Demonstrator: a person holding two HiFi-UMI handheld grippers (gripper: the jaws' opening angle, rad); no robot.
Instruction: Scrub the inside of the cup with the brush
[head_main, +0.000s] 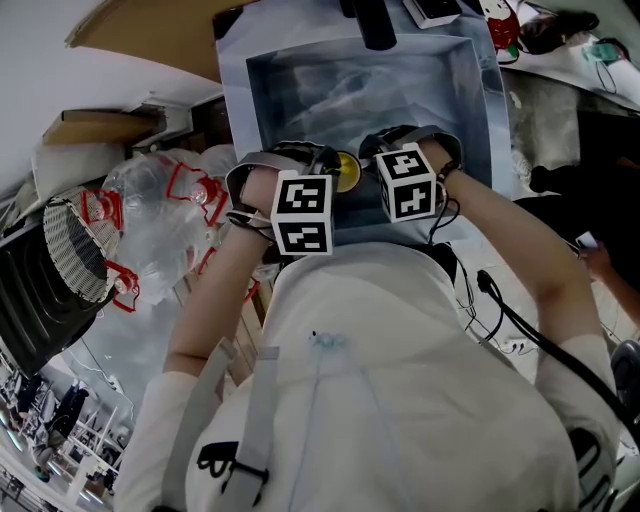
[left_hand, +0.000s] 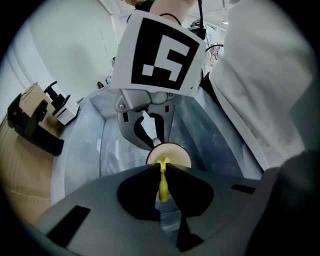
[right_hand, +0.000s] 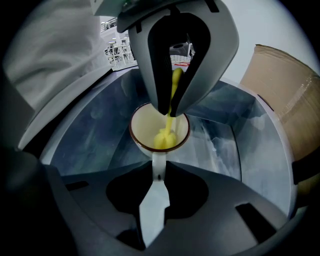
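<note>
we see one cup (right_hand: 142, 125), one yellow brush (right_hand: 165, 137) in it. left tongs (left_hand: 160, 166) pinch the brush, right tongs (right_hand: 159, 172) pinch the cup's handle (right_hand: 158, 161), maybe over one sink (head_main: 470, 100).

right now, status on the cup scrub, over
Left gripper shut on yellow brush handle. Right gripper shut on cup handle. Brush head inside cup, over the basin. Nothing in the way.

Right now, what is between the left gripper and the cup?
The yellow brush: the left gripper pinches its handle, and its head sits inside the cup. The right gripper view shows it best.
</note>
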